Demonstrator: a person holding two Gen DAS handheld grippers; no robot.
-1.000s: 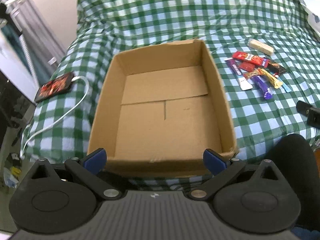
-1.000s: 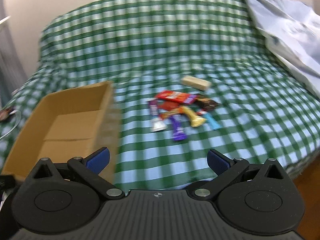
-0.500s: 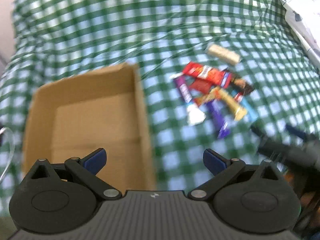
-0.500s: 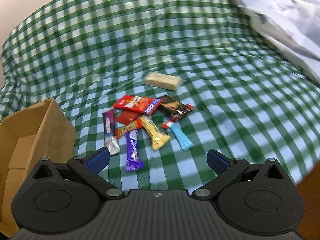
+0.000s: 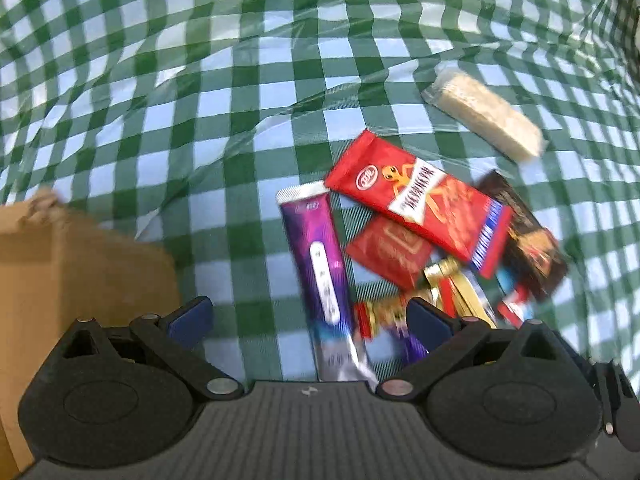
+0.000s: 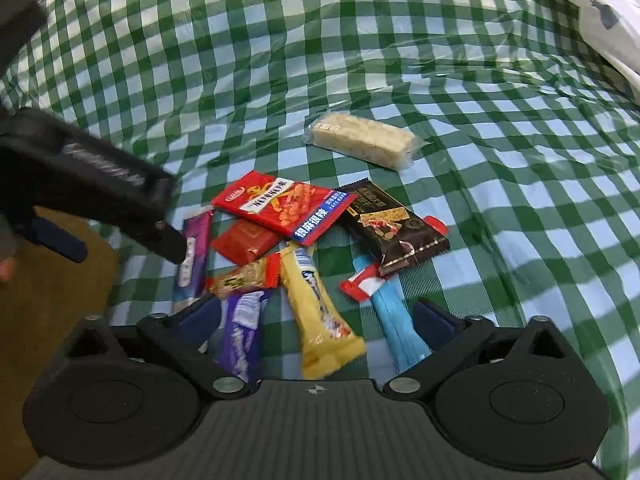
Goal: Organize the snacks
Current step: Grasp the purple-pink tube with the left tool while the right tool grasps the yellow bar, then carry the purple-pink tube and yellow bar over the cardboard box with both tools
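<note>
Green-and-white checked plastic cloth [image 6: 500,216] covers the whole surface, creased and glossy.

Cardboard box [image 5: 72,264]: brown, open-topped, at the left edge of both views, just beside the snack pile.

White printed bag or sheet [image 6: 600,8]: top right corner of the right wrist view, well apart from the snacks; its print is unreadable.

Left gripper [image 5: 308,320]: fingers wide apart, empty, pointing steeply down over the purple sachet; it also shows as a dark shape at the left of the right wrist view.

Right gripper [image 6: 320,320]: jaws closing, pressing on nothing, with the yellow, violet and blue packets lying between and below them.

Snack pile, on the cloth to the right of the box:
- Red flat packet [image 6: 284,206]: Chinese writing, cartoon figure, oval logo and blue end panel; topmost, overlapping its neighbours.
- Pale cereal bar in clear wrap [image 6: 360,142]: alone, beyond the pile.
- Dark brown packet [image 6: 394,230]: small gold lettering, too small to read.
- Yellow bar wrapper [image 6: 316,312]: print blurred.
- Purple sachet [image 5: 320,264]: white label strip, silver end, unreadable.
- Violet wrapper [image 6: 242,332]: white print, blurred.
- Light blue stick [image 6: 394,328].
- Plain red square packet [image 6: 246,242]: partly under the red flat packet.
- Gold-and-red bar [image 6: 244,276].
- Small red-and-white wrapper [image 6: 362,282].
</note>
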